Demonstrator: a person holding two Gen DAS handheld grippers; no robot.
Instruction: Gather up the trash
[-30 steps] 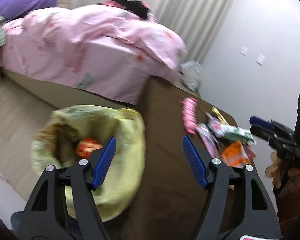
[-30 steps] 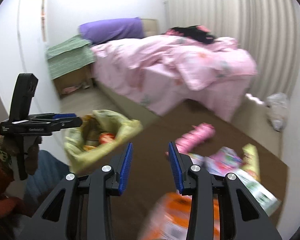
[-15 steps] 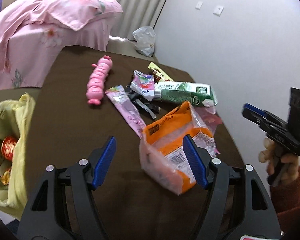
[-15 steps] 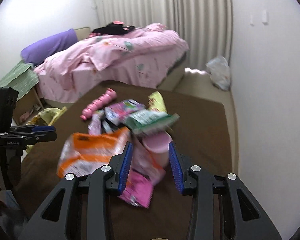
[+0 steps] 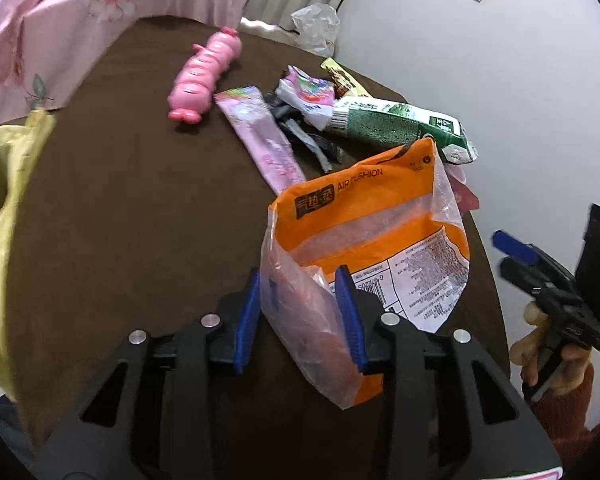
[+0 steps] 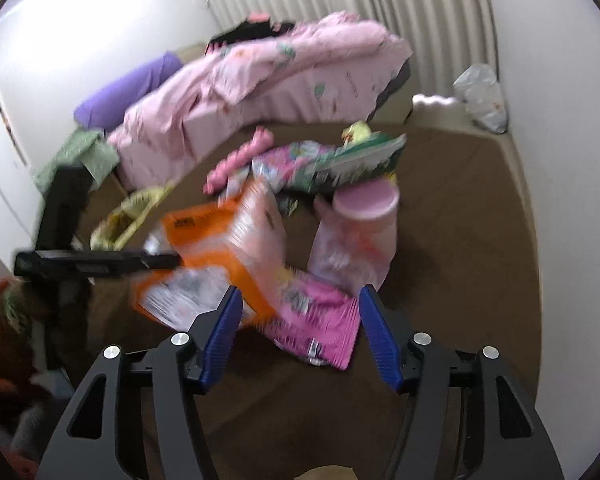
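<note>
On the brown desk (image 5: 140, 216), the left gripper (image 5: 298, 316) pinches the orange bag (image 5: 380, 236); the right gripper (image 6: 300, 336) gapes wide, holding nothing.

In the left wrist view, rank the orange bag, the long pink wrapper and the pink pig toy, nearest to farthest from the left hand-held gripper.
1. Orange bag, between the left hand-held gripper's fingers.
2. Long pink wrapper, mid-table, ahead.
3. Pink pig toy, far side, left.

One orange bag (image 5: 372, 236), one pink toy (image 5: 204, 76), one long pink wrapper (image 5: 264, 140), one green packet (image 5: 396, 128), one magenta packet (image 6: 320, 316), one pink-lidded tub (image 6: 356, 236), one yellow sack (image 5: 4, 184), two grippers.
</note>
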